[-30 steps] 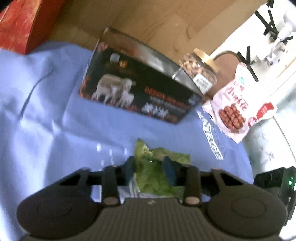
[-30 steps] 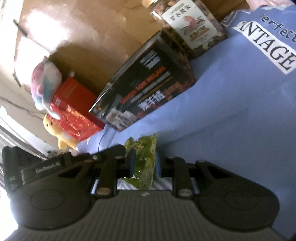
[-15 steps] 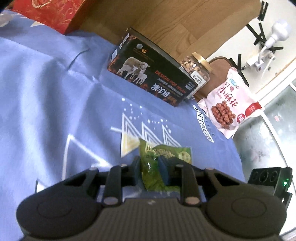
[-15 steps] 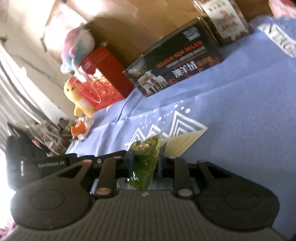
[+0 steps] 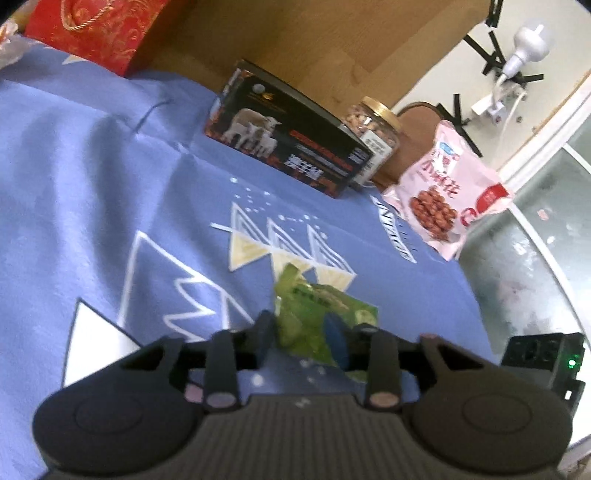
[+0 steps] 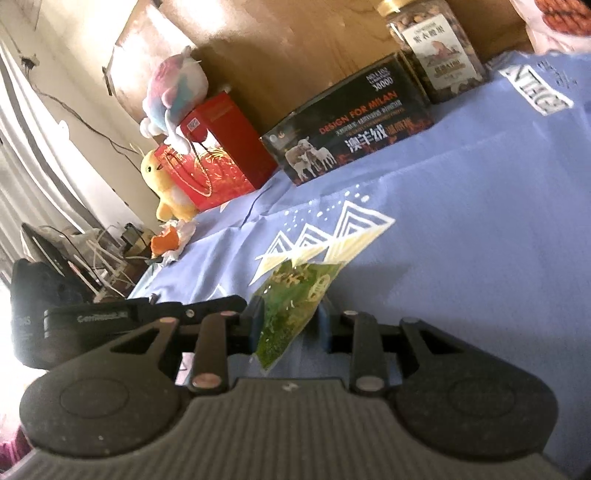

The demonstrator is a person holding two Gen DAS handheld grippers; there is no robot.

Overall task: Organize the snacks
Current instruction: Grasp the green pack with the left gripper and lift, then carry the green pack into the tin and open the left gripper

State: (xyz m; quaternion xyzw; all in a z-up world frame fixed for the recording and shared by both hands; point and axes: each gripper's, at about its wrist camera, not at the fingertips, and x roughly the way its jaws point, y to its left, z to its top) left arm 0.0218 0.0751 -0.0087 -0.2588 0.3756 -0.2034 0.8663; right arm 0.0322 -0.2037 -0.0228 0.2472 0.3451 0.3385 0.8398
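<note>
L tongs [image 5: 301, 334]: jaws have just been opening, and there is now a gap on the one side of the green snack packet [image 5: 317, 317]. The packet is between the pads, leaning on the far one, so not pinched as far as I can tell. It sits low over the blue cloth [image 5: 110, 177]; can't tell if its bottom edge touches.

R tongs [image 6: 290, 323]: jaws also just been opening. A green packet [image 6: 295, 306] stands edge-on between them, the right pad looks clear of it, the left pad close or touching; I read this as loosened, not clamped.

Layout, L view: black box [image 5: 288, 147] at 12 o'clock from the packet, nut jar [image 5: 373, 129] at 1 o'clock just beside the box, pink snack bag [image 5: 447, 192] at 2 o'clock near the cloth edge, red gift bag [image 5: 96, 29] at 10–11 o'clock, well apart.

Risks, my judgement:
- Packet is limp, crinkly film — may cling to one pad and get dragged when I back off.
- Released while tilted, it could flop over rather than lie flat.
- Both tongs work close together — backing out carelessly could knock the packet or ruck the cloth.
- Frames are blurred, so pad contact is uncertain.
</note>
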